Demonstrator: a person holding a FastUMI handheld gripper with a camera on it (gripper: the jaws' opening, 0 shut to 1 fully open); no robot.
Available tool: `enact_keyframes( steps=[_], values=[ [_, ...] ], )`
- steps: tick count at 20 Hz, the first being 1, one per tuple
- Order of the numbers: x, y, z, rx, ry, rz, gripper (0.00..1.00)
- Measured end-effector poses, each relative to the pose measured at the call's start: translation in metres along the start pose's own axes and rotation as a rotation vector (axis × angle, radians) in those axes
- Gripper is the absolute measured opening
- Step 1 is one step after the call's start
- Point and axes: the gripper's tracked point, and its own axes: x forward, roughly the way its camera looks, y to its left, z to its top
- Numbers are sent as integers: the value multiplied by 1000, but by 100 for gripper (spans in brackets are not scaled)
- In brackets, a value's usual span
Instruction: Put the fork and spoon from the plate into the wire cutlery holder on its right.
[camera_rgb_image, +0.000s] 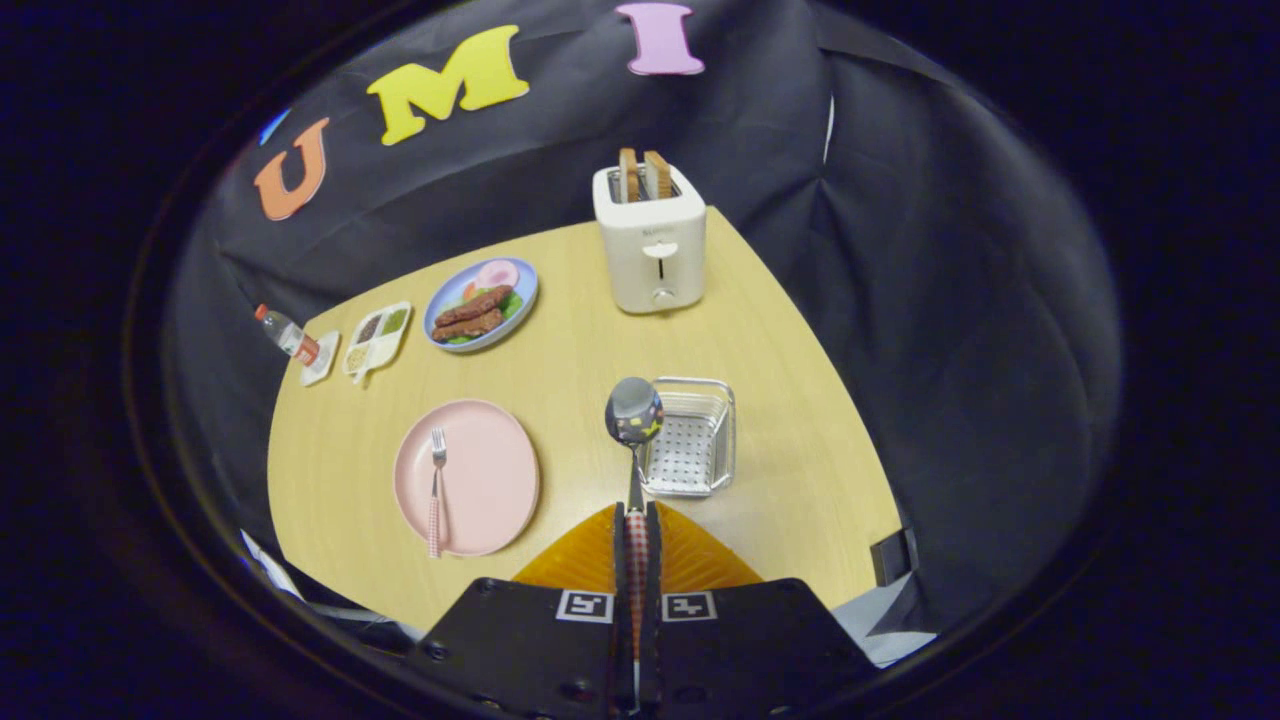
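One spoon pinched by its handle in my gripper, bowl beside holder near table's right edge; fork on plate; next, I judge: lower spoon in.

No legible text. Toaster front bears a faint mark, too small to read. Bottle label unreadable. Hand-held gripper, fingers clamped on spoon handle, carries two square coded markers, no words.
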Motion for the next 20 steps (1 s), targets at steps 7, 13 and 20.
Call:
enact_keyframes(
  steps=[7, 13, 20],
  values=[
    [17, -28, 2, 64, 191, -38, 3],
    [39, -30, 9, 68, 337, -49, 3],
    [69, -27, 16, 70, 434, -26, 6]
  ],
)
